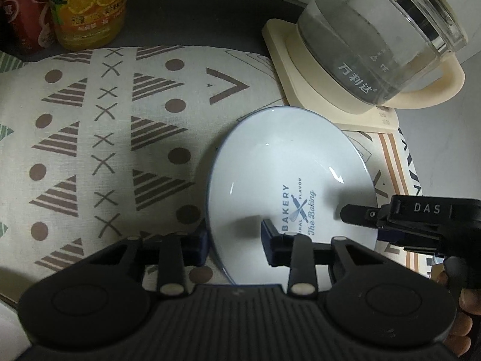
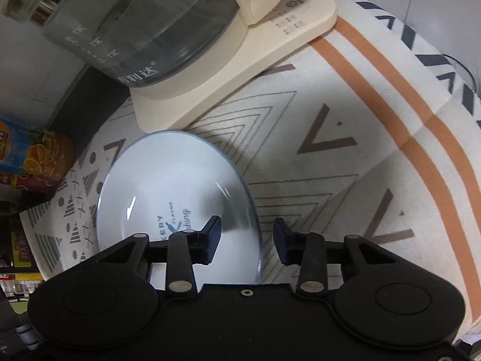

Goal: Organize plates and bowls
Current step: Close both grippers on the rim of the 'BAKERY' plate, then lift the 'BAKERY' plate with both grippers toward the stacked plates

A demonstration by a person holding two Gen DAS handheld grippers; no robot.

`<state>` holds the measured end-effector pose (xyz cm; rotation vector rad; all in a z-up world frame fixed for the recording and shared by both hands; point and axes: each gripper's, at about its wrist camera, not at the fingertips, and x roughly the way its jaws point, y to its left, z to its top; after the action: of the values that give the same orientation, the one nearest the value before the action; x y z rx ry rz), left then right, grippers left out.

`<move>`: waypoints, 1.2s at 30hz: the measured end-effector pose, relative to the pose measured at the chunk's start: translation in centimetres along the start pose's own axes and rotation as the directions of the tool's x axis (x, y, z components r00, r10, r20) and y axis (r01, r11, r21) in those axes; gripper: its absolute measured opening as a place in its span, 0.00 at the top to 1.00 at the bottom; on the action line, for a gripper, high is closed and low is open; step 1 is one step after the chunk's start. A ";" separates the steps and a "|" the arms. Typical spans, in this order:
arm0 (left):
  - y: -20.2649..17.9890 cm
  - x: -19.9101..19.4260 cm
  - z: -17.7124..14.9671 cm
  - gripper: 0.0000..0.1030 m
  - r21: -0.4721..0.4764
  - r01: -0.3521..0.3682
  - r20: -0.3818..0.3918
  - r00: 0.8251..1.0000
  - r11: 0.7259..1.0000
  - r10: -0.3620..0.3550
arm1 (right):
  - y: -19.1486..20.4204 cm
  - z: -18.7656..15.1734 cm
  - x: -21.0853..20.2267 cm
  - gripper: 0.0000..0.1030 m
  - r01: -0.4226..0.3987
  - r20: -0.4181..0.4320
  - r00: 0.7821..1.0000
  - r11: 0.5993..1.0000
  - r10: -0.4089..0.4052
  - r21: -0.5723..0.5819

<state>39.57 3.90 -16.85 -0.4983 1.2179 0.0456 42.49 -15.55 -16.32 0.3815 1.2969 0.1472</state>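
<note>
A white plate [image 1: 270, 162] with a thin blue rim and a blue "BAKERY" print lies flat on the patterned cloth [image 1: 105, 120]. My left gripper [image 1: 234, 237] straddles the plate's left rim. One pad is outside on the cloth and the other is over the plate's inside, with a clear gap around the thin rim. In the right wrist view the same plate [image 2: 168, 174] sits at lower left. There my right gripper [image 2: 247, 228] straddles the right rim the same way, pads apart from it. One of the right gripper's fingers [image 1: 354, 213] shows over the plate's right side.
A glass kettle [image 1: 375, 39] on a cream base [image 2: 240, 69] stands just behind the plate. An orange juice bottle [image 1: 90, 9] and a red can [image 1: 24, 18] stand at the back left. A person's hand [image 1: 463, 331] shows at the lower right.
</note>
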 end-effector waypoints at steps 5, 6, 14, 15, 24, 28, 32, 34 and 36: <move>0.7 -0.5 0.2 0.82 -0.029 0.003 0.005 1.000 1.000 -0.002 | -0.3 -0.4 -0.7 0.86 -0.021 0.029 0.999 0.999 0.022 -0.025; 0.8 -0.8 0.3 0.82 -0.030 0.004 0.015 1.000 1.000 -0.003 | -0.2 -0.5 -1.0 0.87 -0.034 0.042 0.999 0.999 0.035 -0.039; 1.1 -3.4 0.6 0.83 -0.049 0.028 0.094 0.995 0.998 -0.023 | 0.7 -1.1 -3.5 0.92 -0.100 0.125 0.986 0.991 0.111 -0.088; 1.1 -3.8 0.5 0.83 -0.050 0.030 0.101 0.995 0.998 -0.025 | 0.8 -1.1 -3.8 0.92 -0.108 0.137 0.983 0.990 0.120 -0.095; 0.6 -6.4 -0.4 0.83 -0.059 0.039 0.160 0.987 0.998 -0.029 | 1.9 -2.2 -6.3 0.92 -0.129 0.198 0.968 0.981 0.156 -0.144; 0.8 -8.1 -1.1 0.83 -0.061 0.047 0.198 0.980 0.997 -0.034 | 2.5 -3.0 -7.5 0.92 -0.140 0.222 0.959 0.975 0.176 -0.171; 1.1 -9.8 -2.0 0.83 -0.076 0.056 0.228 0.973 0.996 -0.037 | 3.1 -3.9 -8.5 0.92 -0.151 0.240 0.951 0.969 0.196 -0.197; 1.3 -10.7 -2.5 0.83 -0.085 0.059 0.238 0.970 0.995 -0.038 | 3.4 -4.5 -9.0 0.92 -0.155 0.249 0.946 0.965 0.206 -0.212; 1.4 -11.3 -3.1 0.83 -0.083 0.055 0.248 0.968 0.995 -0.033 | 3.7 -5.1 -9.5 0.92 -0.163 0.255 0.942 0.961 0.218 -0.222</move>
<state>32.35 6.54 -7.88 -0.5800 0.9634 0.1212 35.46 -14.16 -7.53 0.3432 0.9565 0.3723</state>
